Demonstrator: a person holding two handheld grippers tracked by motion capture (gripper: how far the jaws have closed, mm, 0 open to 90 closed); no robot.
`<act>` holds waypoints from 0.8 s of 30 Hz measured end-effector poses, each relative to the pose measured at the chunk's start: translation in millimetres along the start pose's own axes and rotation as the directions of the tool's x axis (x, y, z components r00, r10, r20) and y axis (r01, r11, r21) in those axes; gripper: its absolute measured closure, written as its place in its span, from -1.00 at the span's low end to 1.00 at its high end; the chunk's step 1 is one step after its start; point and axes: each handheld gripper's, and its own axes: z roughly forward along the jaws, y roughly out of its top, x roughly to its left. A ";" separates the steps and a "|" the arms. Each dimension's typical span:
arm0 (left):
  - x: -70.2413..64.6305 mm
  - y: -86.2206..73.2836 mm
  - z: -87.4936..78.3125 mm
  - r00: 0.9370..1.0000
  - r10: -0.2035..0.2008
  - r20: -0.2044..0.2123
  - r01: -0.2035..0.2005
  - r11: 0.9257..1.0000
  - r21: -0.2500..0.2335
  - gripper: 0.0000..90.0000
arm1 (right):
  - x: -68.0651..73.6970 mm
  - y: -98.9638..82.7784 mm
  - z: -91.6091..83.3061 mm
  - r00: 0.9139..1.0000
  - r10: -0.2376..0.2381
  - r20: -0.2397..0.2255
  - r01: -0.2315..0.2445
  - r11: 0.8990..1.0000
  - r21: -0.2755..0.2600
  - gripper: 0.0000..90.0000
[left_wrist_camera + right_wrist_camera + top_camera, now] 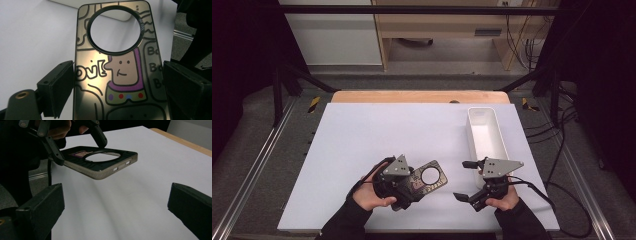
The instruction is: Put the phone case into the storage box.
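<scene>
A phone case (430, 177) with a cartoon figure print and a large round camera hole is clamped by its long edges in my left gripper (412, 185). In the left gripper view the case (117, 72) sits between both pads, printed face up. Seen from the right gripper view, the case (100, 162) hangs level a little above the table, with the left gripper (80, 151) shut on it. My right gripper (465, 180) stands open to the right of the case, nothing between its jaws (117, 210).
A long white tray (486, 135) stands empty at the right of the white table cover (377, 130), just beyond the right gripper. A wooden table edge (419, 96) runs along the far side. Cables trail off to the right.
</scene>
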 end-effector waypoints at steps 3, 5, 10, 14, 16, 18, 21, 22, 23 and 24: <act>0.1 1.7 1.1 1.000 0.005 0.005 -0.005 1.000 0.006 -0.74 | 0.8 1.8 2.3 1.000 -0.004 -0.010 0.005 1.000 0.003 -0.97; -0.2 2.4 2.0 1.000 0.012 0.013 -0.012 1.000 0.012 -0.74 | 0.9 3.0 3.5 1.000 -0.005 -0.019 0.005 1.000 -0.002 -0.97; -0.7 3.9 3.9 0.999 0.027 0.033 -0.027 0.999 0.020 -0.74 | 0.6 4.0 5.0 0.999 -0.003 -0.035 0.002 1.000 -0.006 -0.96; -1.7 5.3 5.9 0.998 0.038 0.050 -0.040 0.999 0.022 -0.74 | 1.9 5.5 7.1 0.999 -0.010 -0.046 0.010 1.000 0.003 -0.96; -2.5 6.3 6.4 0.997 0.046 0.058 -0.047 0.999 0.022 -0.74 | 2.3 6.5 8.2 0.999 -0.018 -0.051 0.018 1.000 0.009 -0.96; -3.2 7.0 6.6 0.997 0.052 0.065 -0.053 0.998 0.021 -0.74 | 2.8 7.4 9.5 0.998 -0.020 -0.058 0.021 1.000 0.014 -0.96; -3.8 7.9 6.7 0.995 0.061 0.076 -0.062 0.998 0.019 -0.74 | 3.4 8.6 11.4 0.997 -0.026 -0.069 0.028 0.999 0.022 -0.96; -3.9 8.3 6.8 0.995 0.061 0.080 -0.063 0.998 0.019 -0.74 | 3.6 9.0 11.9 0.997 -0.029 -0.073 0.031 0.999 0.026 -0.96; -4.1 8.6 6.8 0.995 0.064 0.081 -0.066 0.998 0.020 -0.74 | 4.0 9.4 12.7 0.997 -0.028 -0.077 0.030 0.999 0.026 -0.96; -4.3 9.1 6.8 0.994 0.067 0.083 -0.069 0.997 0.019 -0.74 | 3.9 9.5 13.1 0.996 -0.031 -0.079 0.033 0.999 0.029 -0.96</act>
